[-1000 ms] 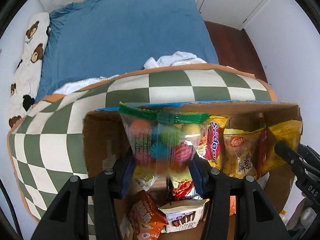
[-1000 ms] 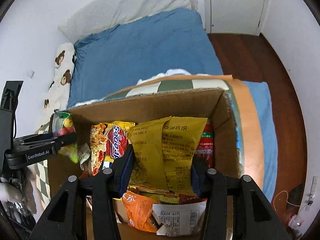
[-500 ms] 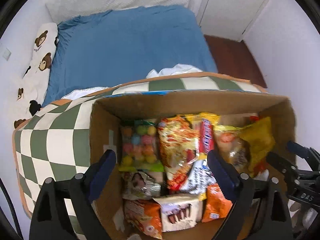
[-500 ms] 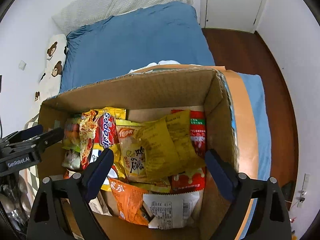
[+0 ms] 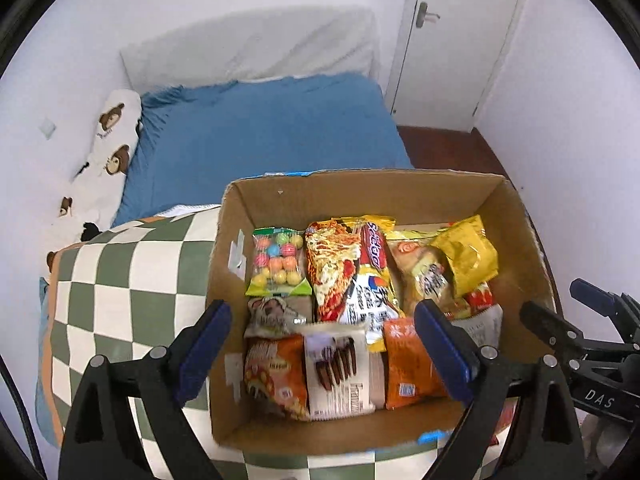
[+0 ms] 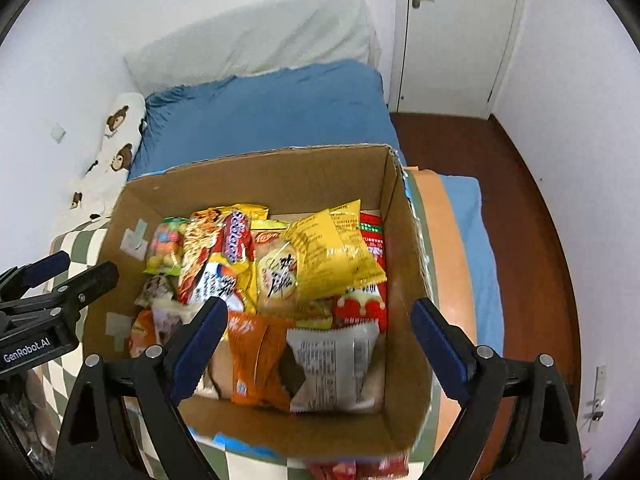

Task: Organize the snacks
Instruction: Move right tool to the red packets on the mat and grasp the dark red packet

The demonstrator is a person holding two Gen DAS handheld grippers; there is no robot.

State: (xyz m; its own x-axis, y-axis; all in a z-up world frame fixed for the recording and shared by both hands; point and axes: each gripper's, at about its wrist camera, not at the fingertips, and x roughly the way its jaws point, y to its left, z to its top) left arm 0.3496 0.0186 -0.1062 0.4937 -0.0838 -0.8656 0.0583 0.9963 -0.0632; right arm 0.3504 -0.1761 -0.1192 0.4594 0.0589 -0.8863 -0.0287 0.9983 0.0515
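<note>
Now both the left gripper [image 5: 322, 344] and right gripper [image 6: 316, 340] hang spread and empty above the snack-filled cardboard box [image 5: 352, 194]

Home bedroom: blue-sheeted bed [image 5: 264, 136], bear-print pillow [image 5: 108, 148], white door [image 5: 452, 40].

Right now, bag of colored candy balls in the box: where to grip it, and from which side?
Take the bag of colored candy balls by its flat green bottom seal, coming from above. It lies flat near the cardboard box's left wall, a noodle packet crowding its right, so sideways entry looks blocked. The bulging middle would likely slip.
</note>
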